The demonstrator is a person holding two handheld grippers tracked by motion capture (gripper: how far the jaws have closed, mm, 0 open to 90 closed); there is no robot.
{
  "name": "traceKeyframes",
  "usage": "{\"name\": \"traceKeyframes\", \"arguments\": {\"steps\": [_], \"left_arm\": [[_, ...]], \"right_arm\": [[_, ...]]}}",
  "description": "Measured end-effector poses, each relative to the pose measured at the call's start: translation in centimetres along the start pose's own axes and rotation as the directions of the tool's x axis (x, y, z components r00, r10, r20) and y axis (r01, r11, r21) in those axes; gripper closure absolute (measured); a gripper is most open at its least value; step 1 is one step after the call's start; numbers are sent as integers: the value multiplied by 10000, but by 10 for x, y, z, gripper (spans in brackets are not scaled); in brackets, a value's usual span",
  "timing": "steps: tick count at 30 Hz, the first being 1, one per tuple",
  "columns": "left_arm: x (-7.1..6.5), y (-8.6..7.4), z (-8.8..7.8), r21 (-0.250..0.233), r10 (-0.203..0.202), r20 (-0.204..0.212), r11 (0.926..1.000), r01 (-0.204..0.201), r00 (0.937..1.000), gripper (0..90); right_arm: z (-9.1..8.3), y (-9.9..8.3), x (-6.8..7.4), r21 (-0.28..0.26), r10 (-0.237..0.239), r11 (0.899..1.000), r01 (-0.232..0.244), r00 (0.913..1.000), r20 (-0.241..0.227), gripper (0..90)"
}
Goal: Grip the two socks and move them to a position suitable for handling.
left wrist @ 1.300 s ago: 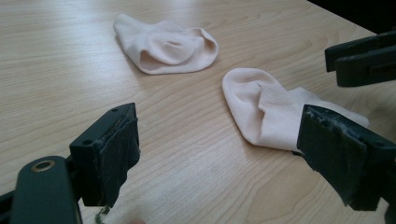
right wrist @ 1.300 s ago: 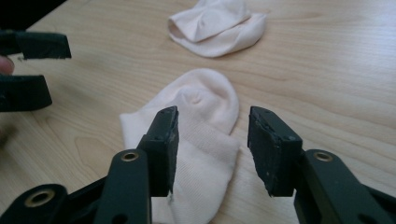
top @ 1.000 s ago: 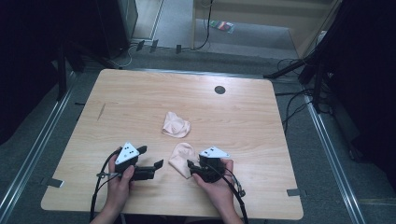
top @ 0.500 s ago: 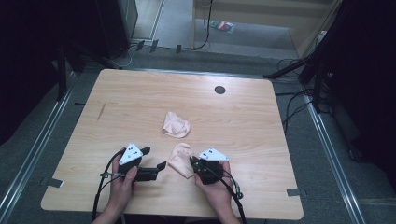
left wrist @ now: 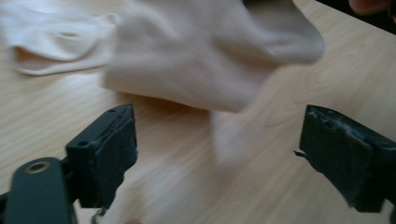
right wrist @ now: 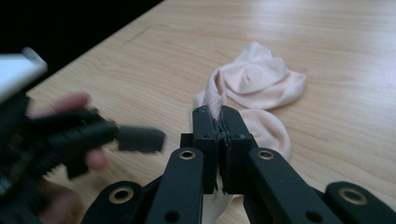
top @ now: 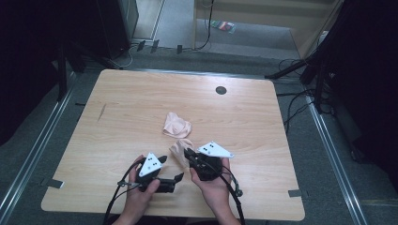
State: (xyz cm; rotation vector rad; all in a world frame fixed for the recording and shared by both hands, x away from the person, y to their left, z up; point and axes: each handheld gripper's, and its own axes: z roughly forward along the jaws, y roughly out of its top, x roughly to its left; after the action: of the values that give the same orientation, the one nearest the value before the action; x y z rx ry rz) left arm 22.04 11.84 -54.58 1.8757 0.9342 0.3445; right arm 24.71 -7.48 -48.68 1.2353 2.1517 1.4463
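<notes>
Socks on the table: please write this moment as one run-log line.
right tongs: shut on near sock, lifting its edge | left tongs: open, facing near sock | far sock: lying on table

Wooden table (top: 141, 108); pink sock (top: 177, 125) lying mid-table.

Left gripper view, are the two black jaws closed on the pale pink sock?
No, the left gripper has its jaws wide apart, with the pale pink sock lifted beyond them, untouched.

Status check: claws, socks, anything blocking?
Right claw shut on near sock, lifting its cuff. Left claw open, empty, facing it. Second sock flat on table. Nothing blocking.
</notes>
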Motion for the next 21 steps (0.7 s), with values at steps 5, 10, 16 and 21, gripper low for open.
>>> {"name": "traceKeyframes", "arguments": {"steps": [5,10,16,21], "left_arm": [[-10,2,7,216,33,-975,9998,-12,9952,97],[-12,4,7,79,289,-1708,9996,-279,9849,148],[8,4,-15,-332,1362,-3033,9876,-1533,9431,802],[15,3,-21,592,2693,-3140,9626,-2643,9104,897]], "right_arm": [[-13,14,12,-565,94,9983,-130,9979,-645,870],[-20,22,18,-923,281,9950,-386,9932,-1133,868],[-26,22,12,-1062,591,9919,-695,9935,-976,872],[-15,6,-7,-544,811,9952,-811,9967,-13,874]]}}
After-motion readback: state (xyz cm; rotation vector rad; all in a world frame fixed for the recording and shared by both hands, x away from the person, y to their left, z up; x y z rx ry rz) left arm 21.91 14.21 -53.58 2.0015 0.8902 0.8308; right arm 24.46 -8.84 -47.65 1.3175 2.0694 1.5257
